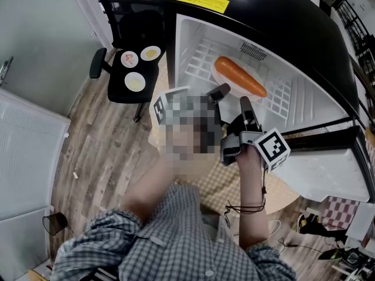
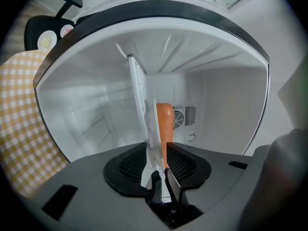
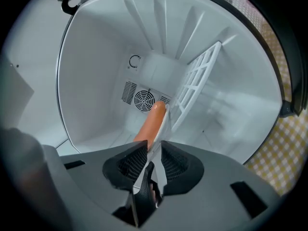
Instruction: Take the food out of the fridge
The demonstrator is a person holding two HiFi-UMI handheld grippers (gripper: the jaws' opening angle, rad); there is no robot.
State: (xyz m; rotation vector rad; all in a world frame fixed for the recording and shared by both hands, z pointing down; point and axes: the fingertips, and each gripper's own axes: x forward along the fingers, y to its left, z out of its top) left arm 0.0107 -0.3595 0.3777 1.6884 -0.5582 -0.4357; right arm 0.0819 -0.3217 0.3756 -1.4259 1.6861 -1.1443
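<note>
Left gripper (image 2: pixel 156 153): jaws parted only narrowly, astride the near rim of the white plate (image 2: pixel 151 129), which shows edge-on in the gap; the pads are not seen to pinch it, so it reads as released; the orange food (image 2: pixel 164 121) lies on that plate, rising from the gap toward 12 o'clock and hugging the pad on the 3 o'clock side.

Right gripper (image 3: pixel 154 150): also slightly parted, the same plate's rim just entering the gap; nothing clenched; the food runs off toward 12 o'clock, its near end touching the top of the pad at 9 o'clock.

In the head view both grippers reach level into the open fridge (image 1: pixel 263 16); the plate sits on the wire shelf (image 1: pixel 199 57); the food lies at 2 o'clock of the left tips and 12 o'clock of the right tips, just beyond both.
</note>
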